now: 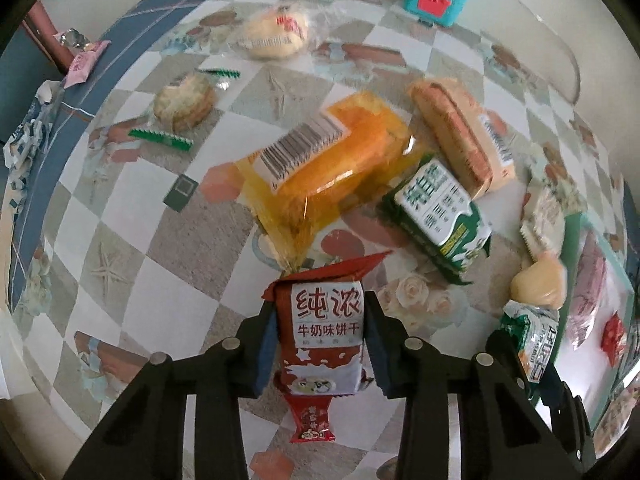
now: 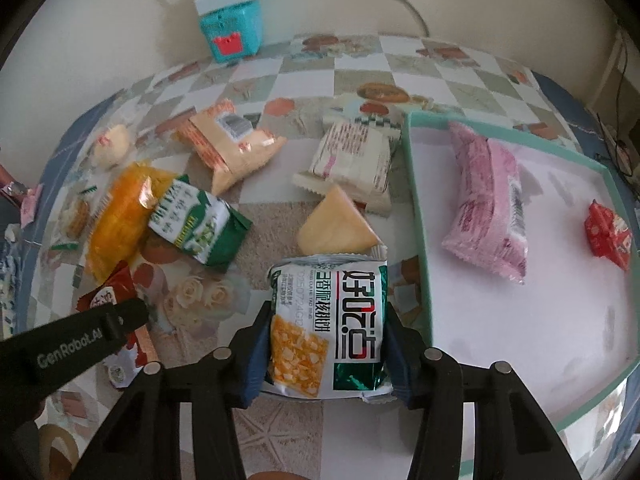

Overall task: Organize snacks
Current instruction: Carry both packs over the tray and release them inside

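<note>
1. Left wrist view: the left gripper [image 1: 320, 340] is closed around a red biscuit packet [image 1: 326, 340], its blue pads pressing the packet's two sides, and the packet appears lifted clear of the checked tablecloth [image 1: 160, 264]. Ahead lie an orange packet [image 1: 328, 160], a green-and-white packet [image 1: 438, 216] and a tan packet [image 1: 460, 136], close together. The tray [image 1: 576, 240] sits at the far right edge.

2. Right wrist view: the right gripper [image 2: 326, 332] is clamped on a green-and-white pastry packet [image 2: 328, 328], just left of the tray's teal rim [image 2: 418, 216]. A pink packet [image 2: 488, 208] and a small red packet [image 2: 608, 236] already lie in the tray. A pale wedge-shaped snack [image 2: 336, 224] sits just ahead of the held packet.

3. Risks, as a judgement: both packets are soft and slippery, so a loose grip could let one slide out. Carried low, the pastry packet could catch the rim. With both grippers close, they may collide.
</note>
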The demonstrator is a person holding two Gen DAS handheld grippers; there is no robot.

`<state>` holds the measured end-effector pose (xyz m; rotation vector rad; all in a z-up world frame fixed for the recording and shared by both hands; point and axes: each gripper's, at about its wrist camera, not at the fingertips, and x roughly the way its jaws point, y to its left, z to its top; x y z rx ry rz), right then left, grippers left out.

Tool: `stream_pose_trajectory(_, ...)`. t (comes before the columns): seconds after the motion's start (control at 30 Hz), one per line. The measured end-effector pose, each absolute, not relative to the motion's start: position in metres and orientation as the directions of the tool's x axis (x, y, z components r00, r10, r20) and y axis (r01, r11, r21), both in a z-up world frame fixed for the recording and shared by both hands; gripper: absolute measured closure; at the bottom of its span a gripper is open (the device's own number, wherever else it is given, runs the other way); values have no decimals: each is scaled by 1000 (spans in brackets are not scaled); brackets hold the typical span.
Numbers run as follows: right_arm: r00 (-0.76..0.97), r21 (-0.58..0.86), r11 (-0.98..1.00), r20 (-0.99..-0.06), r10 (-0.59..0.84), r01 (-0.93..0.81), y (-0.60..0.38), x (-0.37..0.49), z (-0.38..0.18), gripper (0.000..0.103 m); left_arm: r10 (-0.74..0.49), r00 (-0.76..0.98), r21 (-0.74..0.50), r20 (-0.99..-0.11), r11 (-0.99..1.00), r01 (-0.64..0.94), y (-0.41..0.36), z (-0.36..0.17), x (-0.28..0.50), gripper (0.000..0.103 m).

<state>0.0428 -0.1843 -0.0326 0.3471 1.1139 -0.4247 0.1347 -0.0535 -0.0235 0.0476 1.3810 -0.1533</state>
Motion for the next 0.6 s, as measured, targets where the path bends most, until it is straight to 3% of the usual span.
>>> stream_pose_trajectory(0.6, 434, 73, 784, -862, -261, 617, -228, -7, 44, 50, -158, 377, -85, -912, 975, 204, -64, 52, 109, 62)
